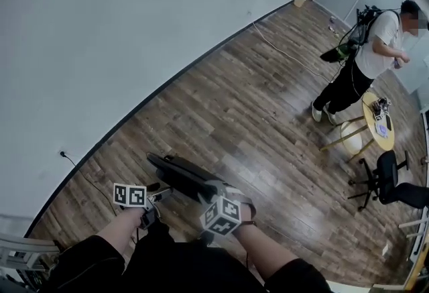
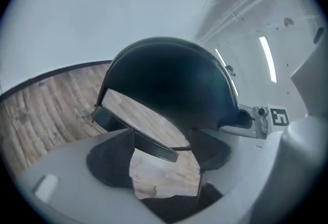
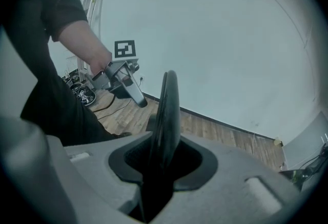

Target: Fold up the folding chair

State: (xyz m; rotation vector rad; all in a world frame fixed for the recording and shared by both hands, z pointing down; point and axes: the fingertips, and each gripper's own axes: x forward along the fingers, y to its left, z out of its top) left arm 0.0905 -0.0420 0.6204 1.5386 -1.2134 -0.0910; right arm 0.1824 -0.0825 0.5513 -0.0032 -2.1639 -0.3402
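Right gripper view shows your right gripper (image 3: 163,160) closed on the thin edge of the folding chair (image 3: 166,107). The black panel stands upright between the pads, pinched on both faces. Your left gripper (image 2: 161,159) has its jaws wide apart. A slim dark bar (image 2: 154,147) of the chair crosses just past the gap from the left pad, and it does not look pinched. Beyond it the chair's rounded dark panel fills the view, above the wooden floor (image 2: 46,110).

Expect the chair to be stiff and fairly weighty for a one-edge pinch, with smooth hard surfaces that may slide in the pads. It should swing only at its hinges, so keep the pads clear of those closing joints. A frame bar or the panel's rim looks like the safest hold, with one gripper on each half.

No brand, label or readable writing shows on the chair. The marker cubes (image 1: 130,195) on your grippers carry only black-and-white square patterns, no words. Farther off, a person (image 1: 365,64) stands by a round table (image 1: 379,125).
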